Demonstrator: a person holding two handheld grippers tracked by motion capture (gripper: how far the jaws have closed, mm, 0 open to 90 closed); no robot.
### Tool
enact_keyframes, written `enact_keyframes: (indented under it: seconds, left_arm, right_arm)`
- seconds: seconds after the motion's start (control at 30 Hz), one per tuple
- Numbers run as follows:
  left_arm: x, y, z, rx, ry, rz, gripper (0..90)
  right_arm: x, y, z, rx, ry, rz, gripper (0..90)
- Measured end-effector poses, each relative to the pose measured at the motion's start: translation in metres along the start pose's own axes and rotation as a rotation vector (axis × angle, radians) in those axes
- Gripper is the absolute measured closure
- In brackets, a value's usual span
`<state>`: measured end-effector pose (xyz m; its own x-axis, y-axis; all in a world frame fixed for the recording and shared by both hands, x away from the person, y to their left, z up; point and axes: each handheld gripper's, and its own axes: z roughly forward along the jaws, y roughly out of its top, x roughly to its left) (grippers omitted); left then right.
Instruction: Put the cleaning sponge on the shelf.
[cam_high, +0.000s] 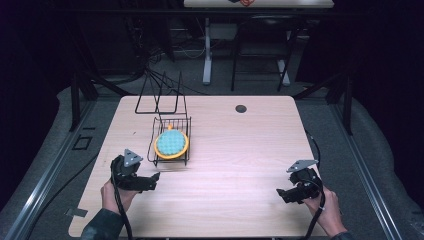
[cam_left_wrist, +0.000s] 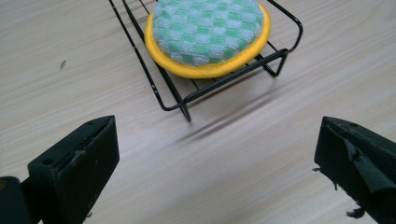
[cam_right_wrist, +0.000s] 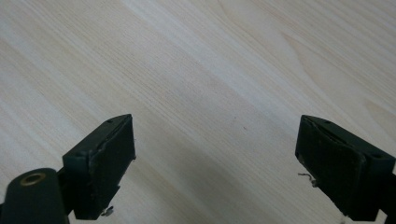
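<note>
We've got the table (cam_high: 240, 150) bare btwn us; wire rack (cam_high: 170, 145) sits near left gripper (cam_high: 150, 181), yellow-rimmed pad (cam_high: 171, 143) lying in it. Both grippers' jaws spread, empty; right gripper (cam_high: 286, 194) well apart. Risk: a jaw snags rack wire, tips pad out.

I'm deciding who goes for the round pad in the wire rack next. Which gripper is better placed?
Left, most likely. The left gripper sits just in front of the wire rack holding the round green-and-yellow pad, jaws open and facing it. The right gripper is across the table, facing bare wood.
</note>
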<state>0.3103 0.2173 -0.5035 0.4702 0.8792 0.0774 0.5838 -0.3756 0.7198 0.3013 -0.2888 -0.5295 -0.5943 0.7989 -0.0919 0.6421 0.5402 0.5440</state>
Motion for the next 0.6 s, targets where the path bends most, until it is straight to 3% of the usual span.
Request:
enact_keyframes:
  seconds: [0.3, 0.6]
  left_arm:
    - [-0.012, -0.012, 0.005, 0.054, -0.055, 0.024, 0.0]
    - [-0.013, -0.015, 0.016, 0.096, -0.079, 0.035, 0.0]
  right_arm:
    - [0.000, 0.000, 0.002, 0.012, -0.003, -0.009, 11.8]
    - [-0.002, -0.001, 0.002, 0.025, -0.005, -0.017, 12.1]
